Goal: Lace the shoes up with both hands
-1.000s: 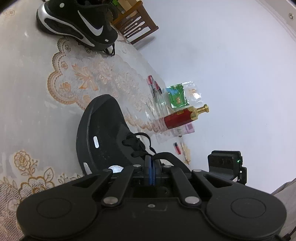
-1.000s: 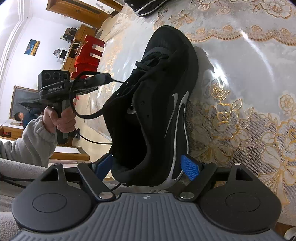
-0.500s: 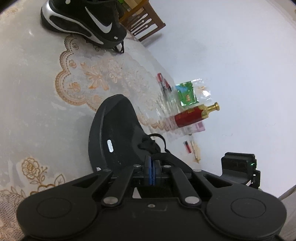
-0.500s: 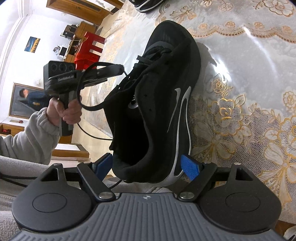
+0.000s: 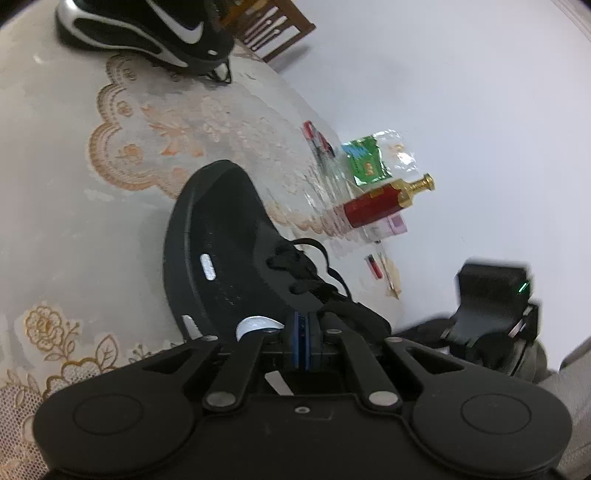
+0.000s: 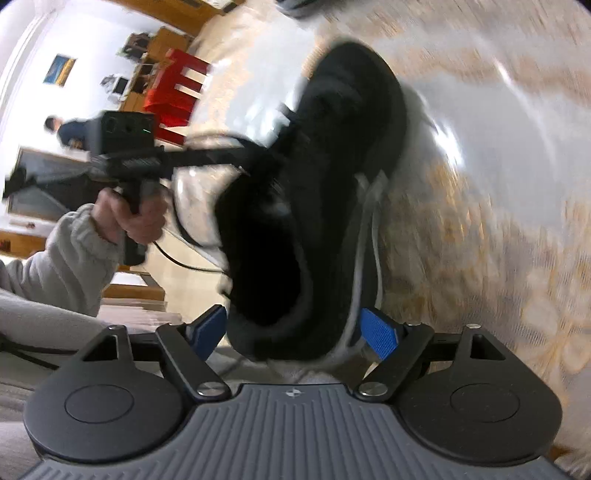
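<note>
A black shoe [image 5: 229, 258] with a white swoosh rests tilted, its toe on the lace tablecloth [image 5: 74, 221]. My left gripper [image 5: 303, 339] is shut, blue pads pressed together on the black shoelace [image 5: 317, 254] near the tongue. In the blurred right wrist view, my right gripper [image 6: 293, 332] straddles the heel of the shoe [image 6: 325, 184], one blue pad against the collar and the other against the sole. There a hand holds the left gripper [image 6: 255, 151] up against the laces. The right gripper's camera block [image 5: 495, 291] shows at the right.
A second black shoe [image 5: 147, 26] lies at the table's far end by a wooden chair [image 5: 273, 29]. A red bottle [image 5: 380, 201] and a green packet [image 5: 364, 162] lie near the table's edge. A red chair [image 6: 177, 85] and a person [image 6: 70, 129] are in the background.
The right gripper has risen slightly with the heel still between its pads, and its view has blurred. The left gripper has drawn closer to the shoe's tongue, still shut on the lace.
</note>
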A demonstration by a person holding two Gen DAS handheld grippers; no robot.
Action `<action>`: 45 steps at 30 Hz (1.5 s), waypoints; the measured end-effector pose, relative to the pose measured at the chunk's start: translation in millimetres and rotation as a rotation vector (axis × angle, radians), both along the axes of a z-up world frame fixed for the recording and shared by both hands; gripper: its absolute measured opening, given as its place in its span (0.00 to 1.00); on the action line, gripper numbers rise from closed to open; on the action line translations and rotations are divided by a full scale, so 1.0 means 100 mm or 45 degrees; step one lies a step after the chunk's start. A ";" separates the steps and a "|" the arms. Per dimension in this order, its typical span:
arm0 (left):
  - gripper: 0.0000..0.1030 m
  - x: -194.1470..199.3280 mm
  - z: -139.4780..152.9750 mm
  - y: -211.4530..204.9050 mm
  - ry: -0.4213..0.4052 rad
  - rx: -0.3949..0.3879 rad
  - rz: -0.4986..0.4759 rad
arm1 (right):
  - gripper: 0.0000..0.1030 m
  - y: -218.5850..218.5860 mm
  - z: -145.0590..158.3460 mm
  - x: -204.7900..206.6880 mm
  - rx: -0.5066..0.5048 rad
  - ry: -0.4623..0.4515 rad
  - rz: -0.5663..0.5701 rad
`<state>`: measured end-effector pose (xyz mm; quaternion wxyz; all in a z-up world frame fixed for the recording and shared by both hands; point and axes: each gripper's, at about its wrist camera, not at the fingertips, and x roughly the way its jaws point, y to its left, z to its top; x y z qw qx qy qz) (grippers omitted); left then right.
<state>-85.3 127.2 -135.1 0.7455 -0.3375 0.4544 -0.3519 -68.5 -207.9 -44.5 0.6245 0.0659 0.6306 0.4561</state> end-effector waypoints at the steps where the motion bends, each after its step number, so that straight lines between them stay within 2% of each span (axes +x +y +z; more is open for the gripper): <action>1: 0.01 0.00 0.00 -0.01 0.000 0.001 -0.001 | 0.81 0.06 0.15 0.06 0.030 -0.061 0.022; 3: 0.02 -0.01 -0.02 0.00 0.005 0.000 0.003 | 0.81 0.20 0.43 0.18 0.080 -0.213 0.089; 4: 0.02 -0.01 -0.02 0.01 0.008 -0.004 0.009 | 0.81 0.31 0.52 0.21 0.080 -0.343 0.185; 5: 0.02 -0.02 -0.03 0.01 0.011 -0.006 0.014 | 0.81 0.44 0.59 0.22 0.074 -0.497 0.310; 7: 0.02 -0.02 -0.04 0.03 0.020 -0.008 0.022 | 0.81 0.69 0.54 0.20 0.039 -0.729 0.639; 8: 0.02 -0.02 -0.05 0.04 0.023 -0.008 0.025 | 0.74 0.82 0.49 0.19 0.019 -0.834 0.813; 9: 0.02 -0.02 -0.05 0.04 0.025 -0.005 0.028 | 0.59 0.93 0.42 0.19 -0.012 -0.875 0.949; 10: 0.02 -0.02 -0.04 0.04 0.024 -0.004 0.032 | 0.48 1.01 0.34 0.22 -0.047 -0.856 1.030; 11: 0.02 -0.02 -0.03 0.04 0.020 -0.005 0.036 | 0.30 1.09 0.27 0.27 -0.084 -0.808 1.082; 13: 0.02 -0.01 -0.01 0.04 0.009 -0.011 0.041 | 0.28 1.16 0.24 0.37 -0.088 -0.774 1.096; 17: 0.02 0.02 0.01 0.01 -0.003 -0.027 0.049 | 0.27 1.20 0.34 0.58 -0.001 -0.694 0.950; 19: 0.02 0.03 0.00 0.00 -0.001 -0.029 0.055 | 0.28 1.23 0.33 0.52 0.002 -0.661 0.993; 23: 0.02 0.01 0.00 -0.01 0.004 -0.033 0.073 | 0.25 1.22 0.26 0.38 -0.028 -0.652 1.058; 27: 0.02 -0.01 -0.01 -0.01 0.015 -0.035 0.082 | 0.18 1.20 0.27 0.47 -0.003 -0.661 0.954; 29: 0.02 -0.02 -0.01 -0.01 0.019 -0.035 0.085 | 0.18 1.18 0.34 0.50 0.030 -0.736 0.876; 30: 0.03 -0.02 -0.01 -0.01 0.022 -0.036 0.087 | 0.18 1.17 0.34 0.44 0.021 -0.812 0.890; 33: 0.03 -0.02 -0.01 -0.02 0.029 -0.038 0.089 | 0.18 1.15 0.31 0.15 -0.025 -1.058 0.995; 35: 0.03 -0.02 -0.01 -0.02 0.031 -0.036 0.090 | 0.18 1.11 0.27 -0.05 -0.048 -1.176 1.064; 38: 0.02 -0.02 -0.02 -0.02 0.032 -0.036 0.091 | 0.19 1.08 0.21 -0.26 -0.090 -1.292 1.155; 42: 0.03 -0.02 -0.01 -0.03 0.034 -0.034 0.092 | 0.20 0.99 0.23 -0.37 -0.112 -1.352 1.270; 45: 0.04 -0.03 -0.02 -0.02 0.034 -0.033 0.096 | 0.24 0.96 0.33 -0.29 -0.085 -1.249 1.283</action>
